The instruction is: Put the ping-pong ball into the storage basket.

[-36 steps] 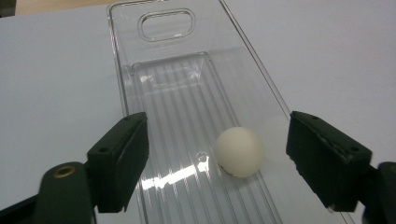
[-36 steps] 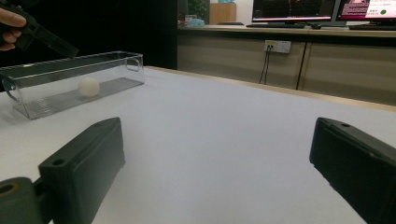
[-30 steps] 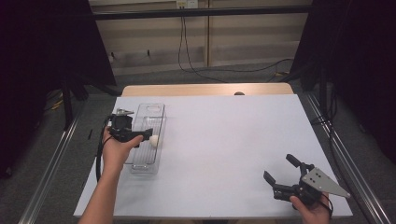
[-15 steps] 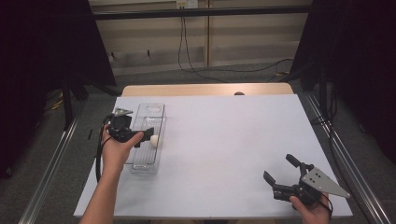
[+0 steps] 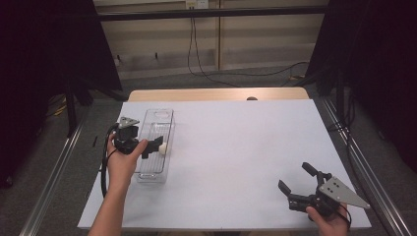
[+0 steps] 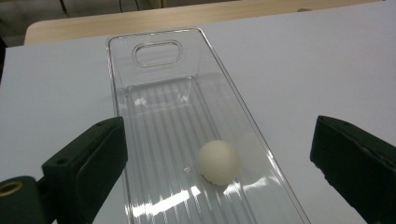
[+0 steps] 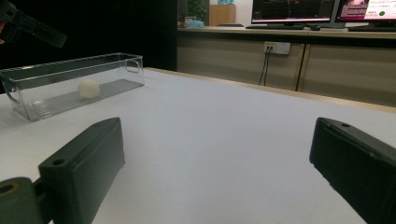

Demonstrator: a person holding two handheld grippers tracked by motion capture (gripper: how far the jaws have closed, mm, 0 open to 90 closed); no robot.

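Little has shifted but the left gripper [image 5: 156,146], fingers just spread and holding nothing above the ball [image 6: 218,162], which lies released in the clear tray [image 6: 154,70] at the frame's left, while the right gripper [image 5: 298,178] waits spread at lower right over the counter [image 5: 246,147].

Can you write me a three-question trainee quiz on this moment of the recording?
1. True or false: the white ball lies inside the clear bin.
2. Which gripper hangs over the bin? A) left gripper B) right gripper
3. Fill in: the right gripper's fingers stand ____, with bare white table between them.

Key: 1 true: the ball rests on the bin's ribbed floor. 2 A: its fingers stand wide, having just been opening, with the ball below and between them, untouched. 3 open.
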